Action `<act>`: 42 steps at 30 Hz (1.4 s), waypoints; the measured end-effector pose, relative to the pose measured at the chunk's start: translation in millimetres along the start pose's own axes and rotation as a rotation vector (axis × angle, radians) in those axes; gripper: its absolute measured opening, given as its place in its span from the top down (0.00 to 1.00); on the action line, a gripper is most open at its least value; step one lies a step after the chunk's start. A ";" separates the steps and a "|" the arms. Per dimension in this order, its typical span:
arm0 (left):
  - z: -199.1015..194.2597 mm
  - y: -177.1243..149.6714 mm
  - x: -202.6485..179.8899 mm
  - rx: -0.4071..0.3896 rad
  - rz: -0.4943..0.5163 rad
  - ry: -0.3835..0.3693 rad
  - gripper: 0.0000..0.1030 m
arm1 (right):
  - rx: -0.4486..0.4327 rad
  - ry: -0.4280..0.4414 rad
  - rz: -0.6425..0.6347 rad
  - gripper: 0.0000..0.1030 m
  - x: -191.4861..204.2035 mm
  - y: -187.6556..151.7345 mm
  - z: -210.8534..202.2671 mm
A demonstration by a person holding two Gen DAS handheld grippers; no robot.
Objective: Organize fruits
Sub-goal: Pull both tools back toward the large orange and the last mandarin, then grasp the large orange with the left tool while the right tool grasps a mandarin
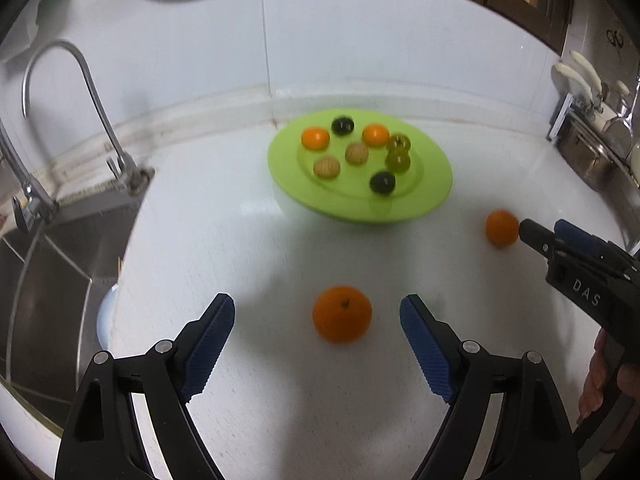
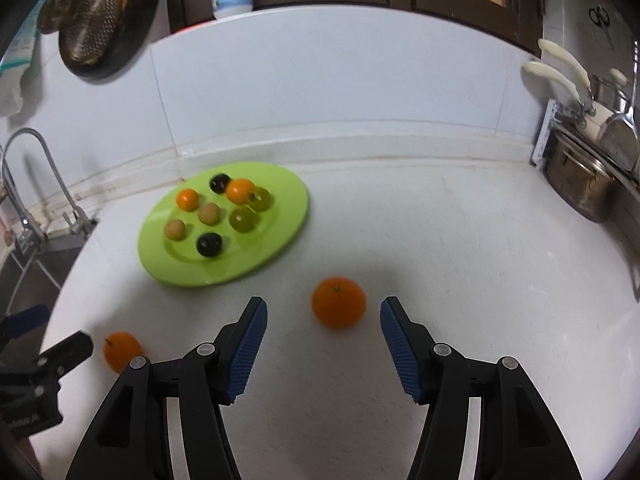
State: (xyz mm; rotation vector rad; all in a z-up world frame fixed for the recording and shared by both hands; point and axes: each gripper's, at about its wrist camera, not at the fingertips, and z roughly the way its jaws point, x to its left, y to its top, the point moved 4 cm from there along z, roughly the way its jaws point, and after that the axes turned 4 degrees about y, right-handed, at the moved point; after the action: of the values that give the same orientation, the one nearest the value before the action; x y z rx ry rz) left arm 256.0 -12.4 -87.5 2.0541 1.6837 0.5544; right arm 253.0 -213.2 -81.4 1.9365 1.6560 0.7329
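The left gripper (image 1: 317, 312) has its fingers spread wide over the white desk (image 1: 248, 380) and holds nothing; an orange (image 1: 342, 314) sits on the desk between the blue pads, touching neither. The right gripper (image 2: 323, 316) is likewise wide open and empty, and a second orange (image 2: 338, 302) lies between its fingertips, nearer the right pad but apart from it. In the right wrist view the first orange shows at about eight o'clock, just beside the tip of the other gripper; in the left wrist view the second orange shows at about three o'clock, right at the tip of the right gripper. Farther back, a green plate (image 1: 436, 196) rests on the desk, at twelve o'clock for the left camera and eleven o'clock for the right. It carries two small orange fruits, two dark ones, two yellow-green ones and two tan ones. Beyond it stand the white wall tiles (image 2: 320, 80), with a faucet (image 1: 68, 92) and sink (image 1: 48, 280) at nine o'clock.
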 end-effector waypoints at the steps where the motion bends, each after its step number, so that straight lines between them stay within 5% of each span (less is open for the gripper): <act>1: 2.9 -2.7 -0.8 0.013 -0.002 -0.003 0.18 | 0.010 0.000 0.001 0.42 -1.1 -2.1 3.0; 11: 24.6 -12.4 -4.8 0.065 -0.021 0.002 0.19 | 0.092 0.018 0.010 0.42 -7.3 -12.0 28.8; 20: 38.4 -13.8 -9.0 0.096 -0.031 -0.013 0.42 | 0.149 -0.005 -0.009 0.43 -12.8 -6.9 58.7; 30: 41.6 -12.9 -13.6 0.097 -0.033 -0.052 0.61 | 0.160 0.002 -0.032 0.58 -10.5 -2.7 72.7; 42: 38.9 -12.0 -11.1 0.060 -0.018 -0.045 0.61 | 0.136 0.033 -0.043 0.59 -5.8 -2.6 58.4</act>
State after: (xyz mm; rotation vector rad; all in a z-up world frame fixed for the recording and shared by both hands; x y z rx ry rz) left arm 265.7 -24.0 -126.9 2.0748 1.7104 0.4536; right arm 289.8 -219.7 -126.8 1.9841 1.8039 0.6544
